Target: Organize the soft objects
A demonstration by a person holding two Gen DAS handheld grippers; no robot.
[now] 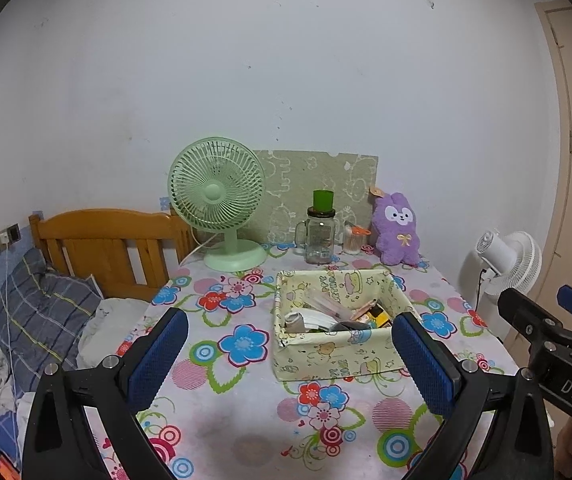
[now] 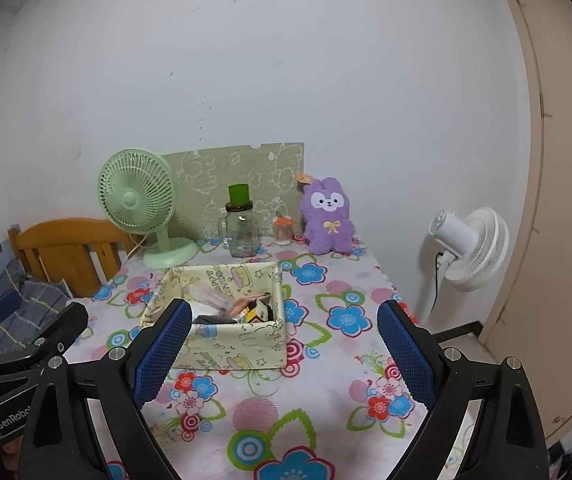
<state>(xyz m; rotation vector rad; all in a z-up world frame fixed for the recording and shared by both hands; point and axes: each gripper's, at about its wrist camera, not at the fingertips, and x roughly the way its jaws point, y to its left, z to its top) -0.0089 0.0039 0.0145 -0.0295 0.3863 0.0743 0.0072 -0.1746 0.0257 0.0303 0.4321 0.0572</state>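
While nothing is held, the purple plush bunny (image 1: 397,229) sits upright at the far right corner of the tabletop (image 1: 246,400), back against the wall, w/ a tag by its ear and a yellow bow on its chest. Just left of it stands a small jar of cotton swabs (image 1: 352,241) w/ an orange lid, then a glass mug-jar (image 1: 319,240) w/ a green cup (image 1: 323,199) on top. Behind these a green patterned board (image 1: 317,184) leans on the wall. Further left, a pale green desk fan (image 1: 218,200) stands on its round base. Nearer the cameras, mid-tabletop, a pale yellow fabric box (image 1: 337,356) w/ cartoon print holds mixed small items: papers, pens, a yellow-black packet; exact contents hard to tell. Flower-print cloth covers the tabletop. Left gripper (image 1: 289,340) hovers above the near edge, jaws wide apart, framing the fabric box; blue pads empty. Right gripper (image 2: 282,336) hovers alongside, jaws also wide apart & empty, box near its left finger. Each gripper shows at the edge of the other's view. Off the left side: a wooden headboard (image 1: 106,248), a grey plaid pillow (image 1: 42,312) on the bed. Off the right: a white standing fan (image 2: 469,248) near a beige door (image 2: 557,200).
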